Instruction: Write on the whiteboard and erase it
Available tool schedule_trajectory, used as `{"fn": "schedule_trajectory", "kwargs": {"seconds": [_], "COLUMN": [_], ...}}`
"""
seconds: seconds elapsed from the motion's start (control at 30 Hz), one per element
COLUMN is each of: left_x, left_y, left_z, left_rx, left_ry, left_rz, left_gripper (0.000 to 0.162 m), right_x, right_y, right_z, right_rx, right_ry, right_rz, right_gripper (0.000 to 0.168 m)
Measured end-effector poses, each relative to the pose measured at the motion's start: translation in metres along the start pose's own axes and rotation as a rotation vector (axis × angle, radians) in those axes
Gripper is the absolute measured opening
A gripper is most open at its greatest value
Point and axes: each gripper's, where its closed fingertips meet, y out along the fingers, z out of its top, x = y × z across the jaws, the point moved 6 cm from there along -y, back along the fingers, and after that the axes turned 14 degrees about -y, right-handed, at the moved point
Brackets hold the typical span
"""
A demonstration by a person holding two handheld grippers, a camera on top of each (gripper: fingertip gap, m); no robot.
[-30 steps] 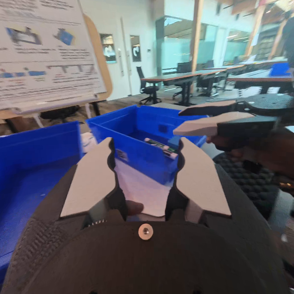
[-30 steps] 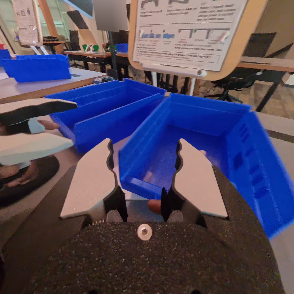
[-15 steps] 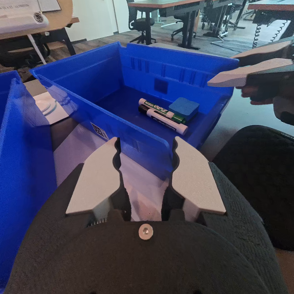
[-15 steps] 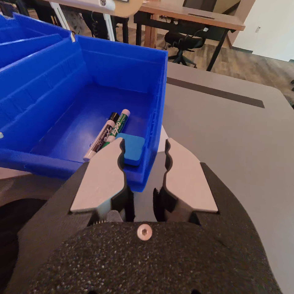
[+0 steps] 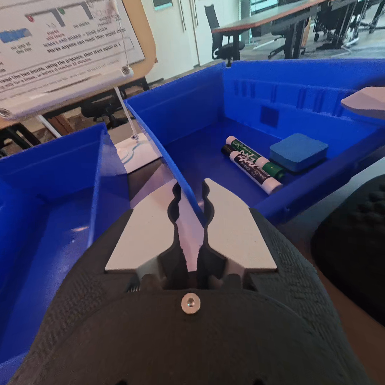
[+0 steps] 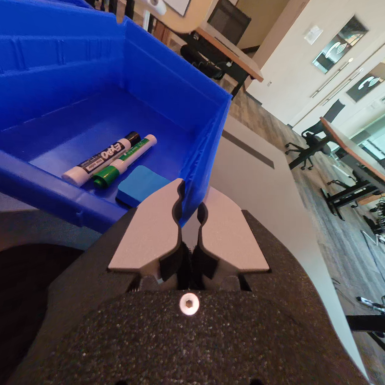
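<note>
A blue bin (image 5: 270, 100) holds a green marker (image 5: 248, 152), a black marker (image 5: 250, 170) and a blue eraser (image 5: 298, 152). My left gripper (image 5: 190, 183) is shut on the bin's left wall, which runs between its fingers. My right gripper (image 6: 194, 187) is shut on the bin's right wall (image 6: 200, 145), close to the eraser (image 6: 141, 185). The black marker (image 6: 102, 156) and the green marker (image 6: 127, 158) lie side by side inside. One finger of the right gripper (image 5: 366, 104) shows at the right edge of the left wrist view.
A second blue bin (image 5: 52, 166) stands to the left. A white flat board (image 5: 135, 154) lies between the bins. A printed sign on a stand (image 5: 62, 41) is behind. A black mat (image 5: 354, 239) lies on the grey table (image 6: 260, 198). Desks and chairs stand farther off. The grippers' ends are close to 20 centimetres from one another.
Both grippers went from wide open to closed. The left one moved onto the bin's left wall and the right one onto its right wall.
</note>
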Motion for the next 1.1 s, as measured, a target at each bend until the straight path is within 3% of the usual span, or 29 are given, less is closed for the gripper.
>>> {"fn": "schedule_trajectory", "kwargs": {"seconds": [0.27, 0.53, 0.7, 0.9, 1.1], "left_x": [-0.011, -0.080, -0.152, -0.239, -0.293], "left_y": [-0.061, -0.120, -0.179, -0.272, -0.339], "left_z": [0.065, 0.085, 0.087, 0.078, 0.045], "left_rx": [0.122, 0.157, 0.178, 0.209, 0.176], "left_ry": [0.054, 0.030, 0.053, 0.037, -0.014], "left_rz": [0.025, 0.152, 0.323, 0.589, 0.779], "left_gripper": [0.019, 0.018, 0.019, 0.018, 0.017], "right_x": [0.018, -0.018, -0.071, -0.168, -0.265], "right_y": [-0.051, -0.045, -0.032, -0.015, -0.007], "right_z": [0.067, 0.156, 0.236, 0.330, 0.375], "right_rx": [0.110, 0.242, 0.408, 0.607, 0.715], "right_ry": [0.022, -0.009, -0.052, -0.045, 0.005], "right_rz": [-0.076, -0.001, 0.081, 0.258, 0.395], "right_gripper": [0.010, 0.010, 0.010, 0.010, 0.010]}}
